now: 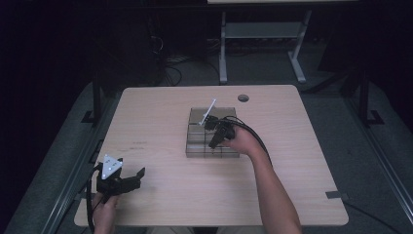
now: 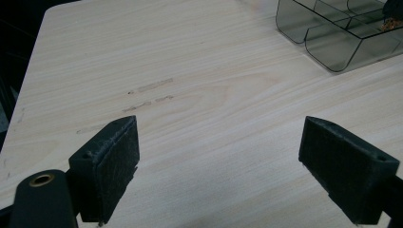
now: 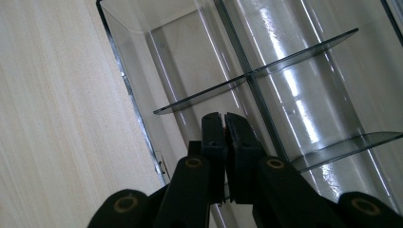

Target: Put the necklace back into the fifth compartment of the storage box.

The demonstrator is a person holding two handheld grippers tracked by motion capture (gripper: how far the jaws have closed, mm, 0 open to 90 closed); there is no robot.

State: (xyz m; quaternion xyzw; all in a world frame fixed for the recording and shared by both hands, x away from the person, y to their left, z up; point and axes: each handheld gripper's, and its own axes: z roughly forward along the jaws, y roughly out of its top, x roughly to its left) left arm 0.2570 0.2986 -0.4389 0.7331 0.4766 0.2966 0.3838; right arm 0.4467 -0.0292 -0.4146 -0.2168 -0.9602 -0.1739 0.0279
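Two grippers are in use at a pale wood-grain table, and the landmark for all positions is the smoke-grey transparent plastic organiser tray with divider walls, which stands a little beyond the table's middle. The right gripper is lowered into the tray's near portion, and in the right gripper view its jaws stand pressed together over a compartment beside the tray's side wall; whether anything thin is pinched between them cannot be told. The compartments visible around the jaw tips appear empty, showing only the table surface through their clear floor. A small orange-brown object lies at the tray's far part in the left gripper view; its identity cannot be determined. The left gripper rests well apart from the tray, toward the near left corner of the table, with its jaws spread wide and nothing between them. Judged step: the right gripper is working inside a compartment. The next move calls for a straight lift clear of the thin dividers.
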